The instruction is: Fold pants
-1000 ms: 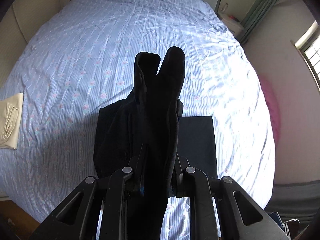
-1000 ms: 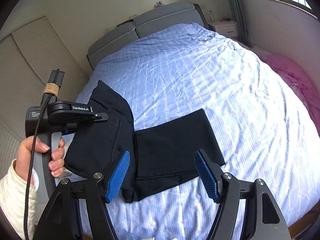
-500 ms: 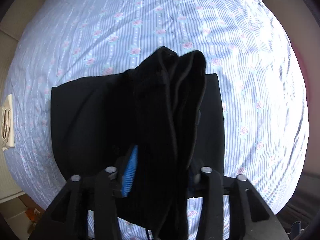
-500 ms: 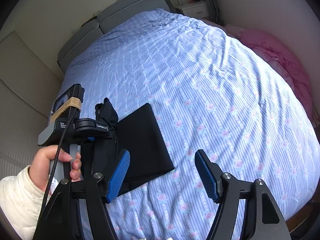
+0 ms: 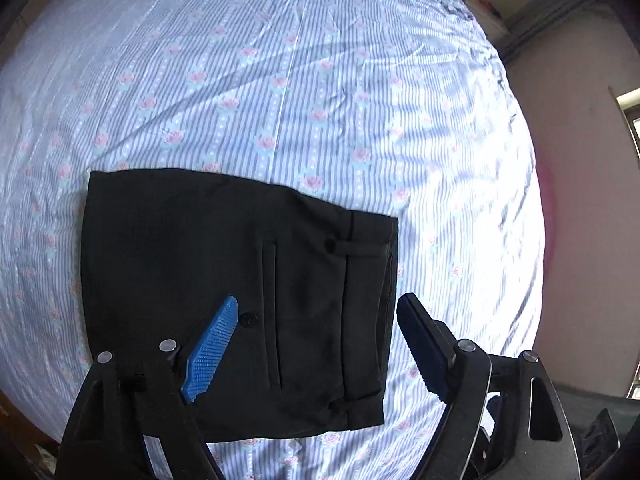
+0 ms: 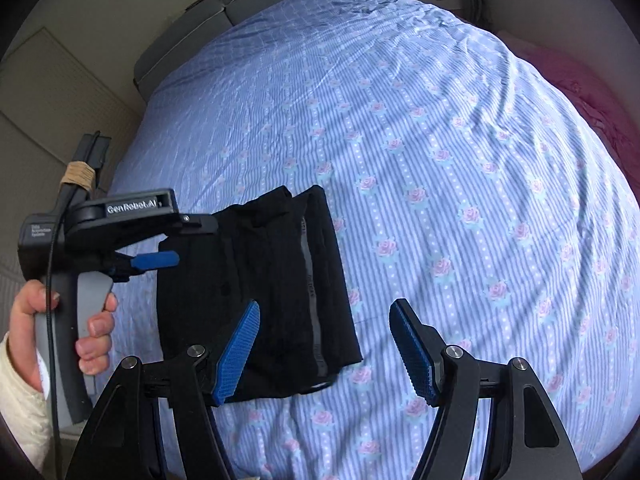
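Pants point(image 5: 236, 292) folded flat on bed point(image 5: 320, 80), directly under left claw point(image 5: 316, 344), jaws opening, nothing gripped; right claw point(image 6: 324, 354) wide, empty, beside waistband edge.

Daylight enters from your right in the left wrist view; the bedsheet point(image 5: 460, 152) blows out to near-white glare on that side, stripes washed away; the left half stays dimmer with soft crease shadows. The pants point(image 5: 240, 280) read as a flat black mass; seams show only faintly. Right wrist view is evenly lit, cooler, blue cast; banded shadows cross the bedsheet point(image 6: 440, 160). Both views show heavy fisheye bulge and dark vignetted corners. Your left tool point(image 5: 316, 348) and right tool point(image 6: 324, 352) are nearly silhouettes; focus sharp; no motion blur.
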`<state>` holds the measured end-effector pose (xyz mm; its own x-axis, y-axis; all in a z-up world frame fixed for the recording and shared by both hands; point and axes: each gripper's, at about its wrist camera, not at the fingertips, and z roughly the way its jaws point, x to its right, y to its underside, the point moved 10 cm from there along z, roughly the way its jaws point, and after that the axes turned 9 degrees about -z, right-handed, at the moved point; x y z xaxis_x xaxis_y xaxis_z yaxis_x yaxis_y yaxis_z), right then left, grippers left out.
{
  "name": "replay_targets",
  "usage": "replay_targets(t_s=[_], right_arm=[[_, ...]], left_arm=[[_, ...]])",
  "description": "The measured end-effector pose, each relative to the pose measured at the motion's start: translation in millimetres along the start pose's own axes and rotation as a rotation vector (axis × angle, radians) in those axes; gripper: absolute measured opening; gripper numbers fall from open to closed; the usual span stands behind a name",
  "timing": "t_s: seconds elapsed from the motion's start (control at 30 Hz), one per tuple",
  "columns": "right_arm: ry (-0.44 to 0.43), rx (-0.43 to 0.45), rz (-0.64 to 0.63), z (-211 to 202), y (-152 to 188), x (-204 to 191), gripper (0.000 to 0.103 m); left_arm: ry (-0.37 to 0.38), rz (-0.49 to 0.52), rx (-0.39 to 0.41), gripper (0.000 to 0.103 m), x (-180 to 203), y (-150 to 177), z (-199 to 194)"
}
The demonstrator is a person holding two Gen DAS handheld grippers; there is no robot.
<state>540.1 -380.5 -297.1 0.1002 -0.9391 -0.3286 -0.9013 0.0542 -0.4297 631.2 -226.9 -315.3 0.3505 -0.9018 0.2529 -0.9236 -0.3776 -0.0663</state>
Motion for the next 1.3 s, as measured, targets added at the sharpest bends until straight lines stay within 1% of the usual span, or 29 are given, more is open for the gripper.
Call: replay_targets(t_s=[0.07, 0.17, 0.23, 0.27, 0.3, 0.37, 0.47, 0.53, 0.63, 0.7, 0.83, 0.87, 0.97, 1.0, 1.07, 1.17, 1.3], right_arm=[[-0.005, 0.004, -0.015, 5.2, -5.8, -3.6, 0.069], [-0.045, -0.015, -0.028, 20.9, -7.7, -8.1, 0.069], [-0.074, -0.036, -0.046, 34.3, -5.4, -12.9, 0.065], [-0.081, -0.050, -0.063, 41.4, -3.7, -16.0, 0.059], [-0.088, -0.064, -0.082, 48.7, -2.7, -19.6, 0.057], [-0.104, -0.089, -0.115, 64.6, 0.8, -27.2, 0.053], [-0.128, -0.126, -0.141, 88.4, 4.0, -36.1, 0.047], [-0.132, -0.152, -0.150, 103.4, 6.4, -38.4, 0.045], [-0.123, -0.178, -0.149, 120.3, 5.8, -37.0, 0.044], [-0.109, -0.192, -0.148, 129.2, 5.7, -34.8, 0.044], [-0.066, -0.224, -0.167, 144.4, 9.0, -30.5, 0.044], [-0.072, -0.230, -0.167, 145.8, 10.3, -32.0, 0.042], [-0.067, -0.227, -0.187, 143.4, 11.0, -35.9, 0.039], [-0.070, -0.224, -0.171, 141.1, 10.9, -34.7, 0.035], [-0.106, -0.206, -0.136, 132.2, 8.7, -34.4, 0.031], [-0.224, -0.186, -0.070, 120.6, 4.2, -38.8, 0.030], [-0.328, -0.198, -0.035, 116.0, 7.3, -42.1, 0.029]], left_arm=[[-0.040, 0.050, 0.047, 0.082, -3.1, -4.1, -10.0], [-0.136, 0.191, 0.116, 0.082, -16.9, 0.4, -16.2], [-0.194, 0.278, 0.139, 0.082, -33.7, 7.8, -9.8], [-0.215, 0.309, 0.140, 0.082, -42.9, 12.6, -4.5], [-0.231, 0.323, 0.130, 0.082, -53.2, 18.8, 1.1], [-0.244, 0.309, 0.094, 0.082, -69.7, 32.7, 15.9], [-0.241, 0.232, 0.022, 0.081, -92.3, 56.4, 35.7], [-0.231, 0.180, -0.001, 0.081, -102.0, 64.7, 45.0], [-0.219, 0.126, -0.012, 0.081, -106.7, 69.1, 55.8], [-0.207, 0.107, -0.018, 0.081, -107.1, 69.8, 59.0], [-0.196, 0.119, -0.009, 0.081, -104.8, 68.0, 58.2], [-0.193, 0.123, -0.004, 0.081, -103.8, 67.8, 57.4], [-0.187, 0.124, 0.005, 0.081, -101.4, 67.4, 52.6], [-0.180, 0.123, 0.006, 0.081, -101.2, 67.4, 51.1], [-0.175, 0.121, 0.009, 0.081, -101.7, 67.6, 48.7], [-0.175, 0.120, 0.008, 0.081, -102.1, 66.4, 47.8], [-0.170, 0.120, -0.012, 0.081, -101.5, 69.1, 51.2]])
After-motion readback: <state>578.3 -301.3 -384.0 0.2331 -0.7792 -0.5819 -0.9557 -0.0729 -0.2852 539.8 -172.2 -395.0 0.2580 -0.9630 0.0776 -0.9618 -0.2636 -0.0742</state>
